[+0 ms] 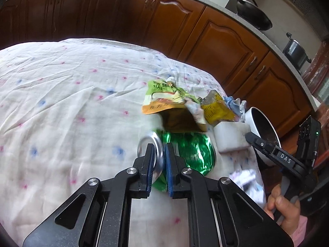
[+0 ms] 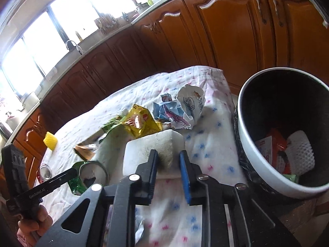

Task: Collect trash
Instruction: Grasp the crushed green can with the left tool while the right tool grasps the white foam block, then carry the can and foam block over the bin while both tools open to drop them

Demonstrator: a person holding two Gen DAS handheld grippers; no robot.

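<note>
A crushed green can lies on the flowered tablecloth, and my left gripper is shut on its silver top rim. The right wrist view shows the can at lower left with the left gripper's finger on it. My right gripper stands open just in front of a white foam block, with nothing between its fingers. The white trash bin tilts at the right and holds a red wrapper and a white foam net.
More litter lies behind the block: a green and orange pouch, a yellow wrapper, crumpled printed paper and a yellow foam cup. Brown cabinets run behind the table. A hand holds the right gripper.
</note>
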